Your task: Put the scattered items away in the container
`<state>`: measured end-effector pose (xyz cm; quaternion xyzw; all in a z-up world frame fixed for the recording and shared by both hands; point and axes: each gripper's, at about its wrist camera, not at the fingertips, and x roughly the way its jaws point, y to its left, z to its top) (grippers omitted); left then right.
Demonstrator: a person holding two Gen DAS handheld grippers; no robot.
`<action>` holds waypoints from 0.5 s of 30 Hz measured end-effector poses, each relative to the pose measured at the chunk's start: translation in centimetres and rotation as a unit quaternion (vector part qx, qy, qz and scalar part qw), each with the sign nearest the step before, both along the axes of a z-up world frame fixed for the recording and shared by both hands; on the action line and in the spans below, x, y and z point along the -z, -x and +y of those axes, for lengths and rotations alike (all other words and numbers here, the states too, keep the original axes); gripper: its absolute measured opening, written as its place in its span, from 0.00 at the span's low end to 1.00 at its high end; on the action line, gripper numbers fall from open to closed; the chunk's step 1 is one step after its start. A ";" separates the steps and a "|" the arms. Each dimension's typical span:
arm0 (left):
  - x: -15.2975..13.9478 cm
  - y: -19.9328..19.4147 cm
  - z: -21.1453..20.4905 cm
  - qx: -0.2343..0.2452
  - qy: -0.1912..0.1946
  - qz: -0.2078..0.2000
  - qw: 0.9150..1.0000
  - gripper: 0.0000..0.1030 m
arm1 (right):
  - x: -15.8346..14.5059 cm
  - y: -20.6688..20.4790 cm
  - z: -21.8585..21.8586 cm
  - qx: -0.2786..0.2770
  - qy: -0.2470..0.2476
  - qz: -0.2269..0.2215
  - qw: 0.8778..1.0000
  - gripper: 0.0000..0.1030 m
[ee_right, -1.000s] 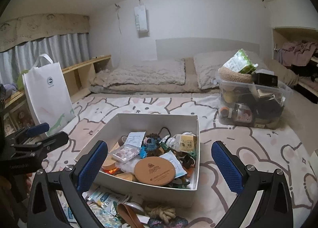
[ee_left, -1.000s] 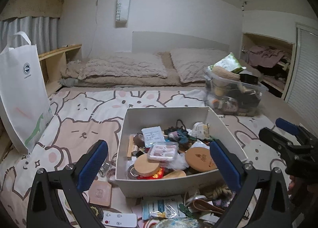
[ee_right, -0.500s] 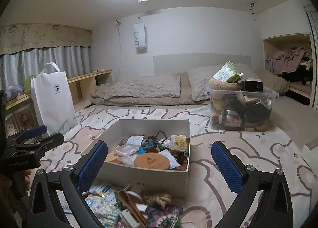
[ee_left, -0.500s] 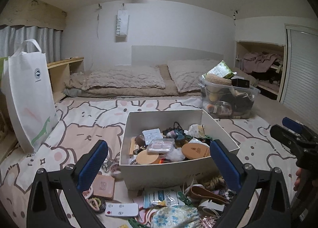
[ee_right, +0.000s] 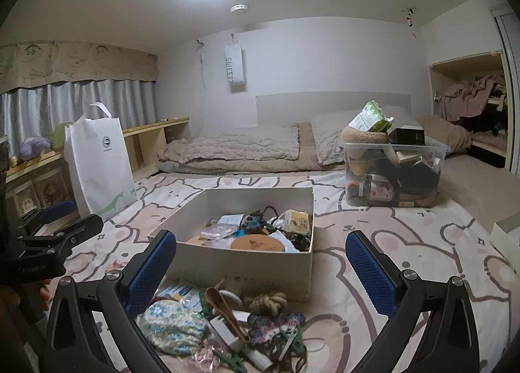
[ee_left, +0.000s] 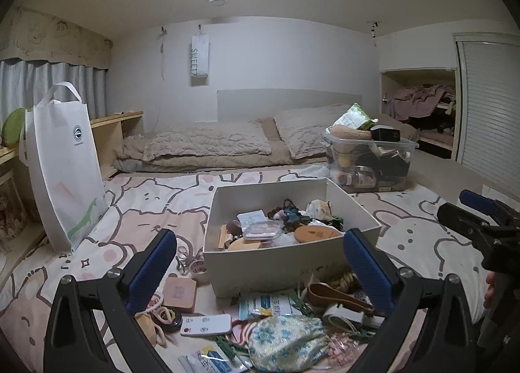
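Nearest, the left gripper (ee_left: 260,270) and right gripper (ee_right: 260,270) both hang with fingers spread wide and nothing between them, so this reads as the pause between picks, with the next item not yet chosen. Scattered items lie on the patterned bedspread (ee_left: 136,210) just in front of the white box (ee_left: 276,270): a floral pouch (ee_left: 286,337), a white remote (ee_left: 205,325), a brown strap (ee_right: 227,311) and what may be a knotted rope (ee_right: 266,301), though it is blurred. The next move calls for lowering over one piece without snagging its neighbours. The box, already part full, stands beyond the pile. Farther off, a white tote bag (ee_left: 65,158) stands at the bedspread's left edge and a clear bin (ee_right: 393,171) at its far right.
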<state>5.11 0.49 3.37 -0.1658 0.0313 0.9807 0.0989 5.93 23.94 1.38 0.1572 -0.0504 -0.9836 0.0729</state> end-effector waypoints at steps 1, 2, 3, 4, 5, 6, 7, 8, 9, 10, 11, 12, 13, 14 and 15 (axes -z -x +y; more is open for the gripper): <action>0.1 -0.2 0.0 0.001 0.000 0.000 1.000 1.00 | 0.1 -0.3 0.1 0.001 0.000 0.000 1.000 1.00; 0.2 -0.5 0.0 0.002 -0.003 -0.001 1.000 1.00 | 0.1 -0.5 0.0 0.002 0.000 0.002 1.000 1.00; 0.2 -0.7 0.0 0.005 -0.005 -0.003 1.000 1.00 | 0.2 -0.7 0.1 0.004 -0.001 0.004 1.000 1.00; 0.3 -0.8 0.0 0.008 -0.009 -0.005 1.000 1.00 | 0.2 -0.9 0.1 0.005 -0.001 0.007 1.000 1.00; 0.5 -1.1 -0.1 0.008 -0.011 -0.007 1.000 1.00 | 0.4 -1.1 0.1 0.005 -0.001 0.012 1.000 1.00; 0.6 -1.2 0.0 0.009 -0.013 -0.008 1.000 1.00 | 0.5 -1.3 0.1 0.004 -0.002 0.013 1.000 1.00; 0.8 -1.5 0.0 0.008 -0.015 -0.009 1.000 1.00 | 0.7 -1.4 0.1 0.003 -0.006 0.013 1.000 1.00; 0.9 -1.6 -0.1 0.008 -0.016 -0.011 1.000 1.00 | 0.9 -1.5 0.0 0.005 -0.010 0.012 1.000 1.00; 1.1 -1.7 -0.2 0.006 -0.019 -0.014 1.000 1.00 | 1.0 -1.7 0.0 0.007 -0.015 0.013 1.000 1.00; 1.3 -1.8 -0.2 0.004 -0.021 -0.015 1.000 1.00 | 1.1 -1.8 -0.1 0.008 -0.019 0.014 1.000 1.00; 1.5 -1.8 -0.3 0.001 -0.020 -0.016 1.000 1.00 | 1.3 -2.1 -0.1 0.008 -0.021 0.016 1.000 1.00; 1.7 -1.9 -0.3 -0.001 -0.018 -0.017 1.000 1.00 | 1.4 -2.2 -0.1 0.008 -0.022 0.015 1.000 1.00; 1.9 -2.0 -0.4 -0.003 -0.018 -0.019 1.000 1.00 | 1.5 -2.4 -0.1 0.006 -0.022 0.015 1.000 1.00; 2.2 -2.1 -0.5 -0.005 -0.019 -0.020 1.000 1.00 | 1.6 -2.6 -0.1 0.005 -0.020 0.015 1.000 1.00; 2.3 -2.1 -0.5 -0.007 -0.020 -0.021 1.000 1.00 | 1.7 -2.8 -0.1 0.003 -0.020 0.015 1.000 1.00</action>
